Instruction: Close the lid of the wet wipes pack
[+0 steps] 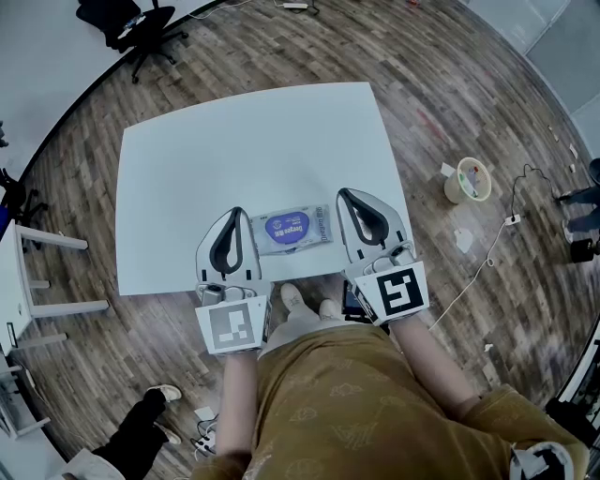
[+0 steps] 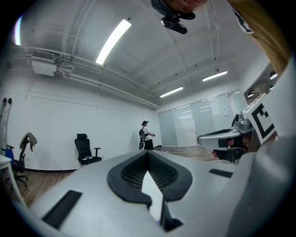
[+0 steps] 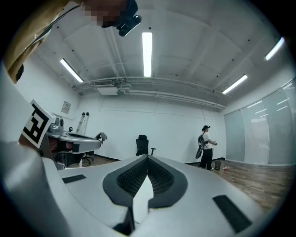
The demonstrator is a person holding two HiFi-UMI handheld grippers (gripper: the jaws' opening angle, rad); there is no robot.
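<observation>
The wet wipes pack [image 1: 292, 230], clear plastic with a purple label, lies flat near the front edge of the white table [image 1: 244, 141]. Whether its lid is up or down I cannot tell. My left gripper [image 1: 234, 217] rests on the table just left of the pack, and my right gripper [image 1: 349, 197] just right of it. Neither touches the pack. Both look shut with nothing held. In the left gripper view the left gripper [image 2: 148, 153] has its tips together, and so does the right gripper [image 3: 148, 157] in its own view. Both views look out over the room, and the pack is hidden from them.
A black office chair [image 1: 131, 23] stands on the wood floor beyond the table. A tape roll [image 1: 468, 180] and a cable [image 1: 487, 258] lie on the floor to the right. A white desk frame [image 1: 47, 272] is at the left. A person [image 3: 206, 147] stands far off.
</observation>
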